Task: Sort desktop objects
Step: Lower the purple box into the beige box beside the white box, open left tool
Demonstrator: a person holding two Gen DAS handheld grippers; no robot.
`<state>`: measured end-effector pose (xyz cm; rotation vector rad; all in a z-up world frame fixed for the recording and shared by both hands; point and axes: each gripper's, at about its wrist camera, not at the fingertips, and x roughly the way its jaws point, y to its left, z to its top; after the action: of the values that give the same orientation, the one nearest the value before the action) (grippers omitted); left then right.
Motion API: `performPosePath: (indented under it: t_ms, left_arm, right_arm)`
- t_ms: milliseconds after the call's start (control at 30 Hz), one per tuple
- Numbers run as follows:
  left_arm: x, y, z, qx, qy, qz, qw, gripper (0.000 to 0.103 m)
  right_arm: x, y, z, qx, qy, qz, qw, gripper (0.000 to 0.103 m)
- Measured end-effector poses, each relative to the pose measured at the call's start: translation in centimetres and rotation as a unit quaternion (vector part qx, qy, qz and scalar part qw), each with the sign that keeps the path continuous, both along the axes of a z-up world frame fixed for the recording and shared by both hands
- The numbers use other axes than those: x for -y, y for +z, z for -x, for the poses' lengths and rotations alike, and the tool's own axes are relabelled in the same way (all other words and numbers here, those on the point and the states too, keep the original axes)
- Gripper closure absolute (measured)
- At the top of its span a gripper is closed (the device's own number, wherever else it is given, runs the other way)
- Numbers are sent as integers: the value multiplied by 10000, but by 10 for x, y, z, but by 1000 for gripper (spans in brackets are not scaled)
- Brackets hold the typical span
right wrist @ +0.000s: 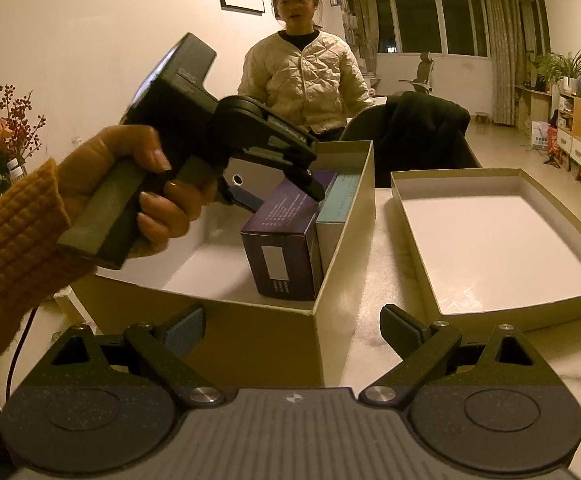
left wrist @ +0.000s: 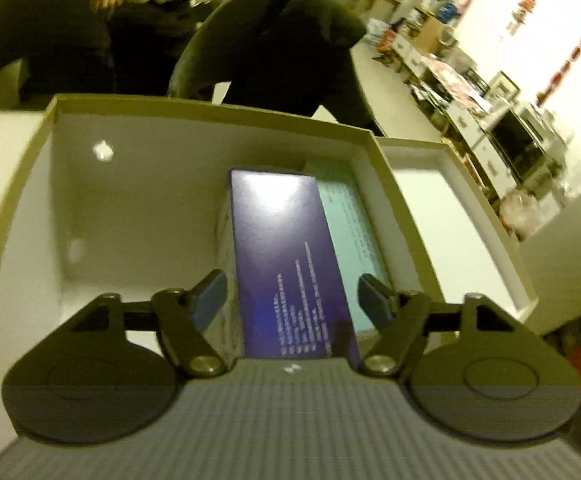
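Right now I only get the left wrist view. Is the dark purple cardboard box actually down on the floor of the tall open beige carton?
Observer: Yes. In the right wrist view the dark purple cardboard box appears to rest on the floor of the tall open beige carton, beside the pale teal box.
Operator: And my other tool?
Observer: The right gripper hangs outside the carton's near wall, jaws open and empty.

Two open boxes are sitting side by side on the table (right wrist: 374,280): the deep box (right wrist: 250,320) on the left, the tray (right wrist: 502,312) on the right. Inside the deep box, a carton (right wrist: 286,236) is standing against a second carton (right wrist: 336,208), which is leaning on the right wall. A person (right wrist: 304,76) is sitting behind.
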<state>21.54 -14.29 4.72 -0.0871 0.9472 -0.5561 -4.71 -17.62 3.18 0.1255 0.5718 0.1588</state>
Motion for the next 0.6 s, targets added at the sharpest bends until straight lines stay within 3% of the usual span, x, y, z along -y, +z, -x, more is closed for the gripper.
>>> performPosePath:
  t_ms: [133,300,433,600]
  left_arm:
    - [-11,8,16,353,-537,-300,9975,28]
    - [-20,9,33,567,-1260,-617,9885,29]
    - [-17,1,37,512,-1536,-853,9831,32]
    - [-5,-10,36,441,-1732,-1035,9784,44]
  right_arm:
    - [-1,1,2,16,0,9,10000,8]
    - [-5,1,1,34,15,-18,10000,8]
    - [-12,2,2,52,69,-14,10000,8]
    - [-18,3,-1,36,110,28,9999,8]
